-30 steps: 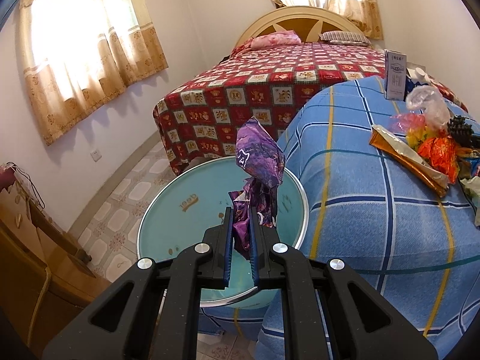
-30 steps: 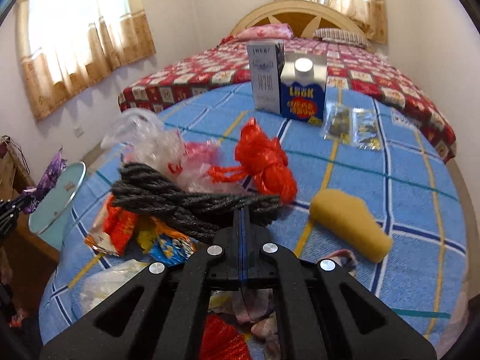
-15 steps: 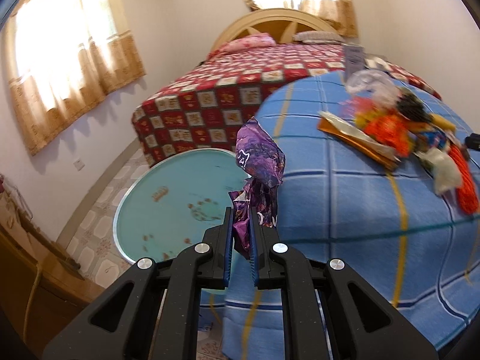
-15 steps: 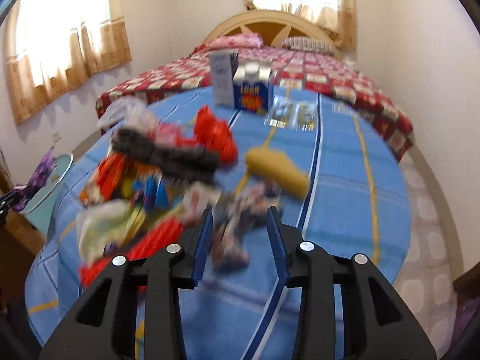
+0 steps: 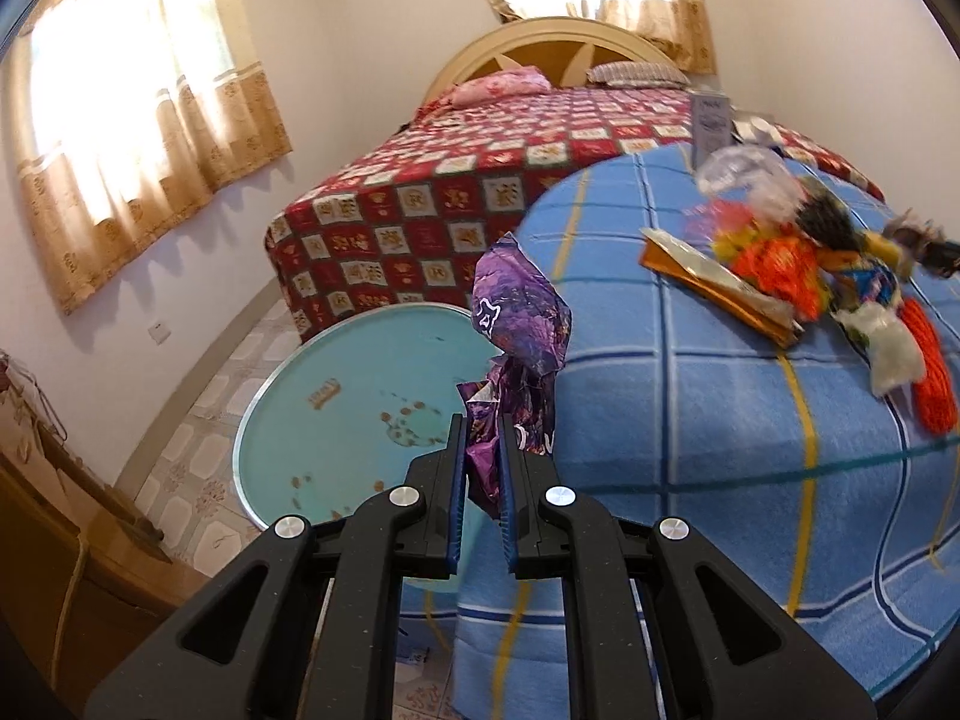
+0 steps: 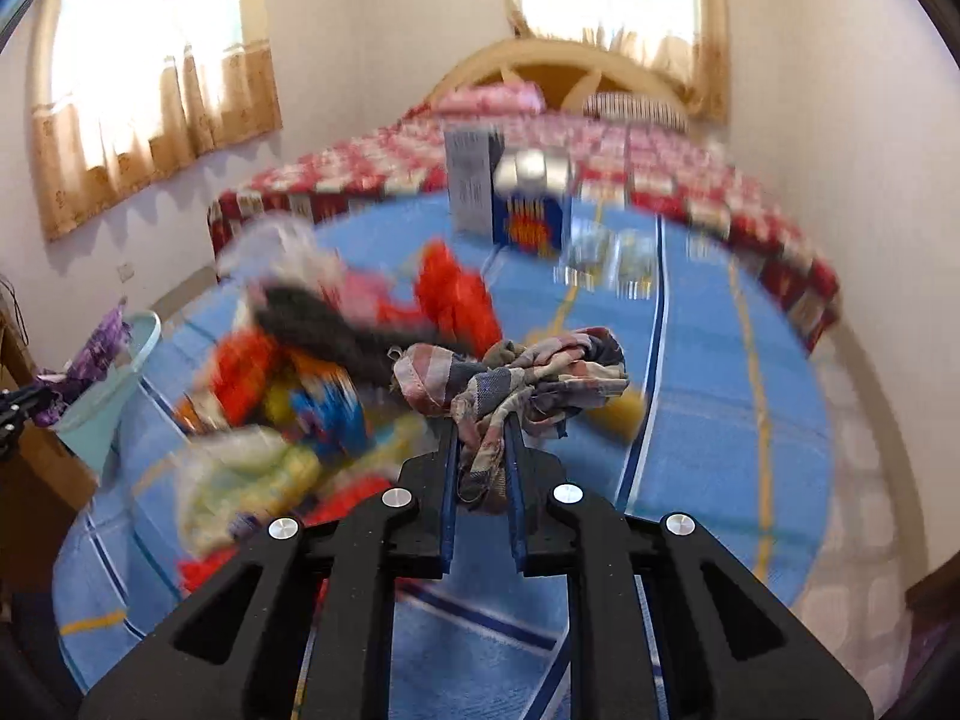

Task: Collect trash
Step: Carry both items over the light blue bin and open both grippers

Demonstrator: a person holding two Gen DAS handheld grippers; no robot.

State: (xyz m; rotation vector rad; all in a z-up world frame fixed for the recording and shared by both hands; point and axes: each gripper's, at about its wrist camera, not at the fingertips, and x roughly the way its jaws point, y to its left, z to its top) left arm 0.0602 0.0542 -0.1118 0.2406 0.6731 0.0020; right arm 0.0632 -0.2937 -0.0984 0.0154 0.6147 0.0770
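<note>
Purple foil wrapper (image 5: pixel 521 330) sits clamped between my left gripper (image 5: pixel 482 468) pads, its crumpled lower end pinched in the narrow gap and the rest standing up above the fingertips. Just behind and left of those jaws I see the light blue bin (image 5: pixel 360 396), round, with brown specks on its inner surface; the wrapper hangs over its right edge. To the right of the jaws spreads the blue checked blanket (image 5: pixel 690 420), and well off to the upper right of them lies the trash pile (image 5: pixel 798 276): an orange-gold snack bag, orange netting, a dark rope and clear plastic, all somewhat blurred.

On my other side, the right gripper (image 6: pixel 482 450) is closing its jaws on a plaid rag (image 6: pixel 516 384). I see the cloth's twisted tail down between the two blue pads, which already press it from both sides, while the bunched bulk sits right above the fingertips. Beyond and left of these jaws the trash pile shows as a smear of red, yellow, blue and a dark rope. Directly past the jaws, farther back, stand a grey carton (image 6: pixel 471 186) and a blue carton (image 6: pixel 531 210) touching each other, with clear packets just to their right. A yellow sponge-like lump peeks out behind the rag, to the right of the jaws. At far left I catch the bin and wrapper.
</note>
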